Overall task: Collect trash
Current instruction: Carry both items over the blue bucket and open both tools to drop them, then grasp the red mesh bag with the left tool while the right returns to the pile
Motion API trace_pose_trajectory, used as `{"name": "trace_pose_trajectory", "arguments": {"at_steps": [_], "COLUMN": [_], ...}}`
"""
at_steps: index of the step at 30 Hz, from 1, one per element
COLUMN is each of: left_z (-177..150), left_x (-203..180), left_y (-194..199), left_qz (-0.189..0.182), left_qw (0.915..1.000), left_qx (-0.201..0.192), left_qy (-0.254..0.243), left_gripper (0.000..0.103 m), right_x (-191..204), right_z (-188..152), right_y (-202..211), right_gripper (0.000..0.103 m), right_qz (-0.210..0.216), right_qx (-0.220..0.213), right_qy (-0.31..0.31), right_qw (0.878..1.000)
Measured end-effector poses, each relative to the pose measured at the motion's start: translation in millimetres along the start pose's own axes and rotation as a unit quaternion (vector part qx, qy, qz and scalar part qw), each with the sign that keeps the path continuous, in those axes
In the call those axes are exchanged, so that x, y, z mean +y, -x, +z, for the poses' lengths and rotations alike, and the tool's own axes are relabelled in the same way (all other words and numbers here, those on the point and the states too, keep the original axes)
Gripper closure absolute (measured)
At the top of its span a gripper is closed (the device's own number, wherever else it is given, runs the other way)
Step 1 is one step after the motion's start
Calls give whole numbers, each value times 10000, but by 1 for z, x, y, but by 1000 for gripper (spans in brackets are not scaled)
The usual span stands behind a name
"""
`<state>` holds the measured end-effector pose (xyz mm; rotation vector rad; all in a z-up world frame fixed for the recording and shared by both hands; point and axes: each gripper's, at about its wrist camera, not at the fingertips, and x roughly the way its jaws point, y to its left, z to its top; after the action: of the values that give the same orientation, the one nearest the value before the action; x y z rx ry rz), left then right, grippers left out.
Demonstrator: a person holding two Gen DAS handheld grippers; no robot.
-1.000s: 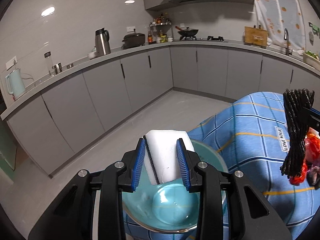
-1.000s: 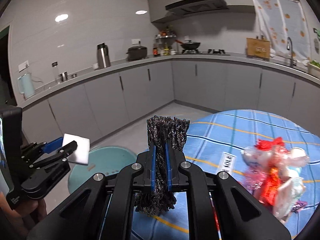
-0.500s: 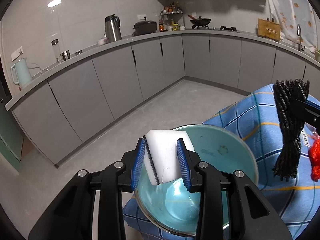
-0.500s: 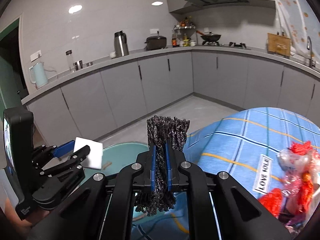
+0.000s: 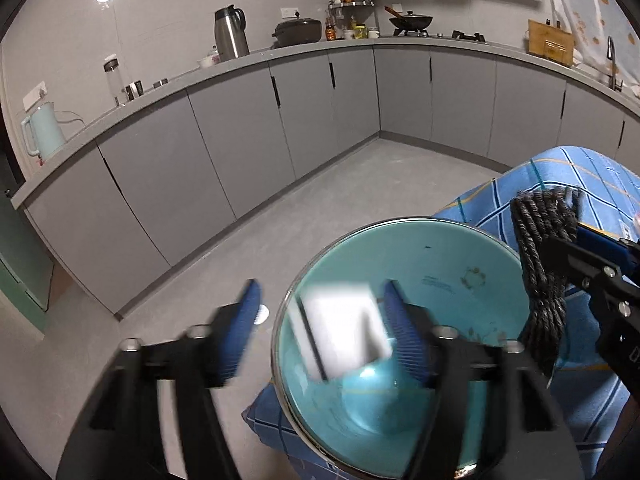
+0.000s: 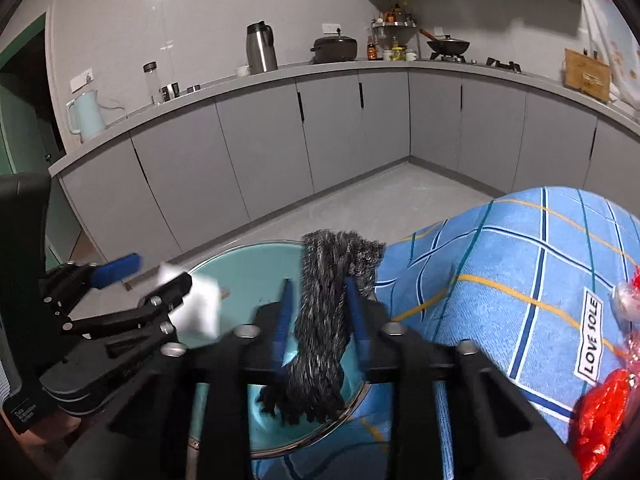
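Observation:
A teal bowl (image 5: 440,264) sits at the edge of the blue checked tablecloth (image 6: 500,272). My left gripper (image 5: 320,324) hangs over the bowl with its jaws opening. A white foam block (image 5: 344,336) is blurred between them, clear of the left pad. In the right wrist view the left gripper (image 6: 156,280) is at the left, the white block (image 6: 200,312) at its tip, above the bowl (image 6: 248,272). My right gripper (image 6: 320,308) is also opening over the bowl. A black rope bundle (image 6: 324,320) hangs loose between its pads. The same bundle (image 5: 544,272) shows at the right.
Red and clear plastic wrappers (image 6: 604,412) lie on the cloth at the far right, beside a "LOVE SOLE" label (image 6: 590,336). Grey floor (image 5: 280,232) lies beyond the table edge. Grey cabinets (image 6: 260,152) with a counter line the walls.
Both grippers have sunk toward the bowl, which now fills more of each view. Both sets of jaws, shut on the white block and the rope before, have spread apart.

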<state>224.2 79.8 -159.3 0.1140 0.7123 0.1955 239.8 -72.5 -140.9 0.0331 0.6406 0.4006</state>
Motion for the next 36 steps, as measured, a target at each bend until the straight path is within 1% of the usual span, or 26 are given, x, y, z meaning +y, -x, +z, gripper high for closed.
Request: {"name": "trace_pose_trajectory", "arguments": {"at_steps": [1,2,3,5,8,12,16,17,20,23,25,30,33,36], "left_z": [0,0,-1,-1,1,2,5,6,7,7,9,6,3,-1], "left_x": [-1,-1,0,1,5,8,3,0,-10,-26,-40,-83,-118,-149], "left_y": [1,1,1,1,4,12,25,28,36,48,55,74,85,96], "left_qz": [2,-1,47,111,183,196,144,100,-23,-230,-350,-774,-1064,-1325], "left_qw": [10000,10000,10000,9999,9998,9997,9995,9995,9994,9988,9982,9941,9892,9835], "left_qx": [-4,-2,2,-26,-30,-119,-259,-288,-345,-410,-458,-566,-623,-679], "left_qy": [-6,-14,-28,-11,19,52,53,44,-21,-98,-188,-513,-790,-1028], "left_gripper": [37,36,31,26,25,21,19,18,17,17,16,16,16,16], "right_x": [0,-2,-4,-8,-11,-17,-28,-30,-37,-51,-60,-97,-124,-143], "right_z": [-1,-2,-2,-3,-3,-7,-11,-13,-16,-23,-27,-48,-65,-77], "right_y": [0,1,3,8,14,26,45,54,72,100,115,165,196,217], "right_gripper": [69,61,54,53,51,48,47,45,45,45,43,40,37,36], "right_qz": [-2,-17,-2,13,-14,-77,-269,-379,-626,-1014,-1246,-1890,-2284,-2525], "right_qx": [4,-19,-39,-68,-108,-143,-141,-187,-275,-390,-471,-664,-789,-876], "right_qy": [-28,-54,-81,-166,-214,-236,-379,-367,-322,-338,-361,-691,-1019,-1258], "right_qw": [10000,10000,10000,9998,9997,9996,9988,9984,9971,9935,9904,9773,9650,9554]}}
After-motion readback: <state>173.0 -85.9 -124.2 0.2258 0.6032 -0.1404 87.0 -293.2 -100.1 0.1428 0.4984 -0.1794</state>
